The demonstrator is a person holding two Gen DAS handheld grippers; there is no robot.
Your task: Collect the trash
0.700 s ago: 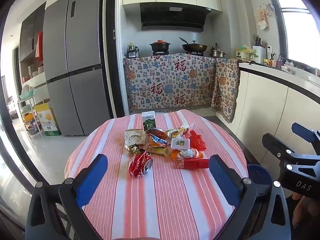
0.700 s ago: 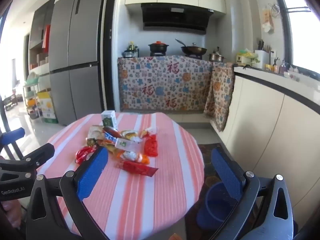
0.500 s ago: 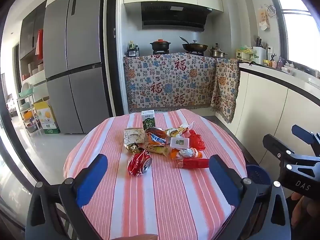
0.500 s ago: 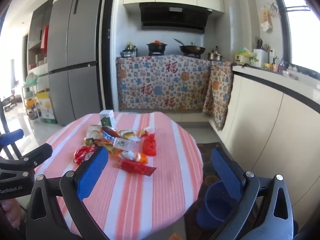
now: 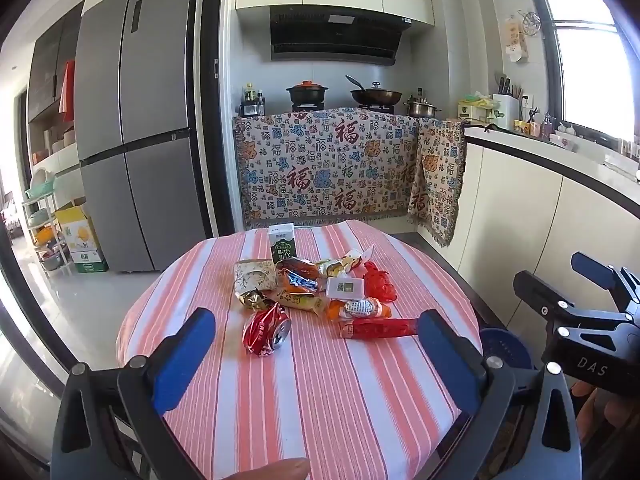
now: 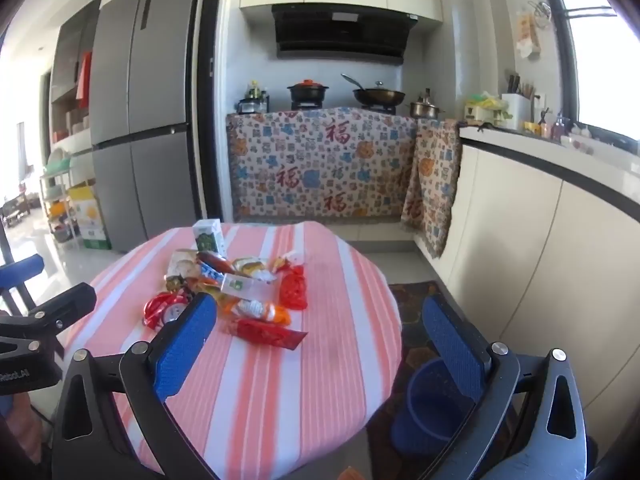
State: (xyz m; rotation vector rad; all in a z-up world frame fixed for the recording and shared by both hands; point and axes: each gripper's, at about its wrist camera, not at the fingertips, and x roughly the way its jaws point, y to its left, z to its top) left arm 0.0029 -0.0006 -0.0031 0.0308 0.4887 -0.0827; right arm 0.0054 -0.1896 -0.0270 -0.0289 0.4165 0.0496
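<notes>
A pile of trash lies mid-table on the red-and-white striped cloth (image 5: 320, 392): a crushed red can (image 5: 266, 330), a long red wrapper (image 5: 380, 328), a green-and-white carton (image 5: 282, 246) standing upright at the far side, and several snack wrappers (image 5: 304, 284). The pile also shows in the right wrist view (image 6: 240, 284). A blue bin (image 6: 430, 400) stands on the floor right of the table. My left gripper (image 5: 316, 354) is open and empty, short of the pile. My right gripper (image 6: 320, 340) is open and empty, over the table's right side.
A round table (image 6: 376, 304) stands in a kitchen. A grey fridge (image 5: 136, 140) is at the back left, a cloth-draped stove counter (image 5: 328, 168) behind, white cabinets (image 5: 540, 224) along the right. A patterned rug (image 6: 416, 300) lies by the bin.
Both grippers have drawn back a little from the table, so the pile looks slightly farther away. Both stay open and empty.
</notes>
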